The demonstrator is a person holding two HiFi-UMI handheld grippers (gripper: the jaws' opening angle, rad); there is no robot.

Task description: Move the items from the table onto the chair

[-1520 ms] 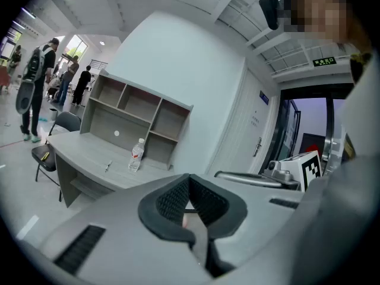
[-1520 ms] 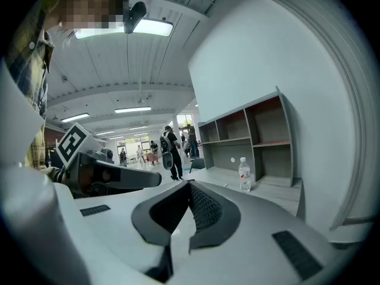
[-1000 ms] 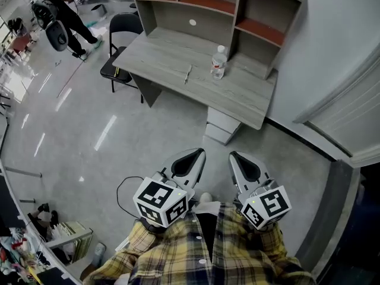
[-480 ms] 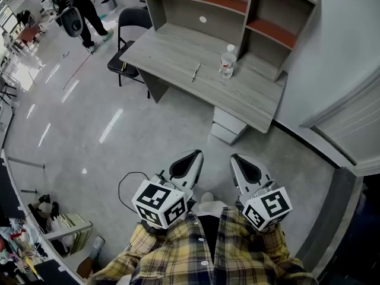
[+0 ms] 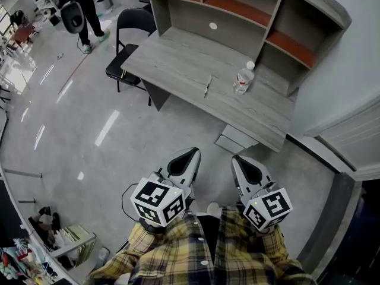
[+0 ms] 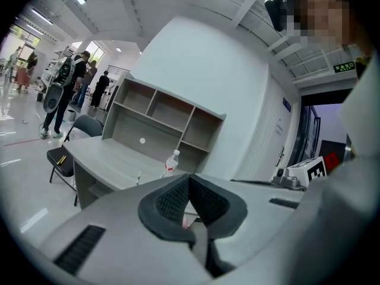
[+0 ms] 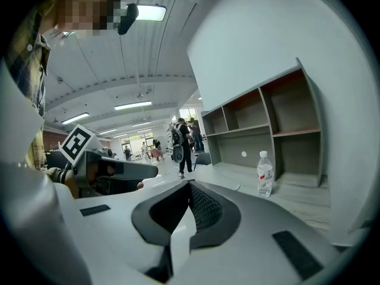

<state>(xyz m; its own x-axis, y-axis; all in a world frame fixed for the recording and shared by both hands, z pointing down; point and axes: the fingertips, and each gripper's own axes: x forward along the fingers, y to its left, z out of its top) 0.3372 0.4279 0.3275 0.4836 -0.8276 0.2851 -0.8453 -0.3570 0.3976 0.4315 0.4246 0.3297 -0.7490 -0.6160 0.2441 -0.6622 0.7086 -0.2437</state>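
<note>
Both grippers rode low in front of my chest, side by side, marker cubes nearest me, noses pointing forward and slightly down at the table (image 5: 178,55).

Left gripper (image 5: 192,153): clenched, pads together, nothing between them. Right gripper (image 5: 237,159): the same, closed and empty. My plaid sleeves (image 5: 172,254) showed behind the cubes.

The water bottle (image 5: 243,79) stood upright on the table's right part, near the shelf unit (image 5: 237,13) at the back of the top. The pen (image 5: 207,86) lay flat just left of the bottle, apart from it. Both were well apart from either gripper.

The black chair (image 5: 127,52) stood just beside the table's left end. Grey floor (image 5: 136,135) lay between me and the table. A white drawer unit (image 5: 236,141) sat under the table's near right edge. A person (image 5: 83,5) stood beyond the chair.

Since a second ago, the table filled more of the head view and sat further right. The grippers kept their place before me, jaws shut throughout.
</note>
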